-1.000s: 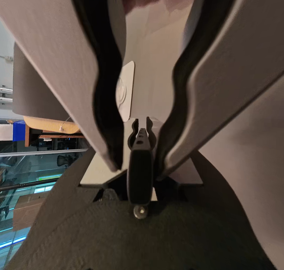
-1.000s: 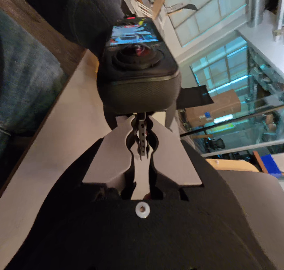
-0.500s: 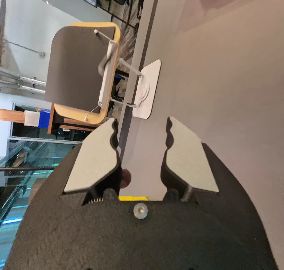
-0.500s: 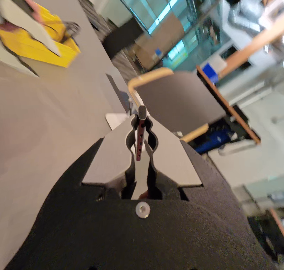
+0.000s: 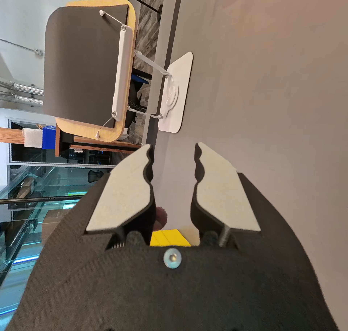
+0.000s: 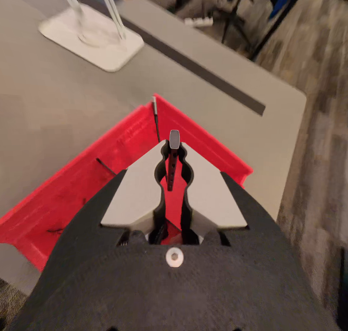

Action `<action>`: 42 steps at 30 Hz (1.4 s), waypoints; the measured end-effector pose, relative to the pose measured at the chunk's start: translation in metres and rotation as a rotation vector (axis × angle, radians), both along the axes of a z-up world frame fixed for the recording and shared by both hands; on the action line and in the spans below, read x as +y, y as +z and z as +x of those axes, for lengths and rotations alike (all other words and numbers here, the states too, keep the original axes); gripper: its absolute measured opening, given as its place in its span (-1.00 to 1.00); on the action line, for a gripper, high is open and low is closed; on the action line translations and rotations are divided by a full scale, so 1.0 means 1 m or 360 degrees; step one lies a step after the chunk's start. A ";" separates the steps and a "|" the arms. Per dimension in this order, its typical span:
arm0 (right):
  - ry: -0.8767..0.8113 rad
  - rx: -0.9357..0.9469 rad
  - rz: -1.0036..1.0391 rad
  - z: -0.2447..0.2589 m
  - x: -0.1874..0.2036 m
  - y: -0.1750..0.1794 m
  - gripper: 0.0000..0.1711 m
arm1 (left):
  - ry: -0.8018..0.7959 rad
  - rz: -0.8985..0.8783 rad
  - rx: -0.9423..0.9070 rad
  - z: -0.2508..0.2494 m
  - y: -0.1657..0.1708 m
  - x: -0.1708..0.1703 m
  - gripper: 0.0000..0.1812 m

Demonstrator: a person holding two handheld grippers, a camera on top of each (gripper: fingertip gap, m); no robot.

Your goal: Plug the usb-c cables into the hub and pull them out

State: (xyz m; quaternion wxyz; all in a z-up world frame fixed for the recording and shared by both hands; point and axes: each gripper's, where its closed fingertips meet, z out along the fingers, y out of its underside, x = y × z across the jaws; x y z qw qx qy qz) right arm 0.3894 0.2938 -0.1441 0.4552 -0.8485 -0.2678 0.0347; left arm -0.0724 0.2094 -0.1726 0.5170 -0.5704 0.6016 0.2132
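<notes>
My right gripper (image 6: 174,143) is shut on a slim dark hub (image 6: 172,163). It holds the hub edge-on between its fingertips, the row of ports facing the camera and the grey end cap sticking out past the tips. It hangs over a red bin (image 6: 79,186). A thin black usb-c cable with a silver plug (image 6: 154,107) leans in the bin's far corner, just beyond the hub. My left gripper (image 5: 173,148) is open and empty over the grey table (image 5: 273,114). The hub and cables do not show in the left wrist view.
A white stand base (image 6: 90,39) sits on the table beyond the bin; in the left wrist view the stand base (image 5: 177,92) carries a dark board (image 5: 81,63). A yellow thing (image 5: 169,237) shows behind the left fingers. The table edge (image 6: 293,133) and floor lie right of the bin.
The left gripper let go of the hub and opened. The right gripper, still shut on the hub, swung away from the left one and now hangs over the red bin.
</notes>
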 end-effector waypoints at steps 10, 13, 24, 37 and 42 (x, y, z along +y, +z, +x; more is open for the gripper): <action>-0.0393 -0.0451 -0.0421 0.067 0.043 -0.078 -0.66 | 0.0084 -0.0127 0.0067 -0.015 -0.018 0.006 -0.55; -0.0448 -0.0783 -0.0499 0.089 0.047 -0.090 -0.50 | 0.0109 -0.0149 0.0085 -0.022 -0.019 0.007 -0.54; -0.0461 -0.0810 -0.0209 0.086 0.053 -0.056 -0.62 | 0.0193 -0.0178 0.0087 -0.044 -0.017 0.015 -0.54; -0.0148 -0.1102 -0.0748 0.096 0.037 -0.122 -0.39 | 0.0219 -0.0221 0.0146 -0.051 -0.022 0.014 -0.54; -0.0264 -0.1096 -0.0521 0.097 0.031 -0.078 -0.36 | 0.0260 -0.0211 0.0125 -0.061 -0.015 0.018 -0.54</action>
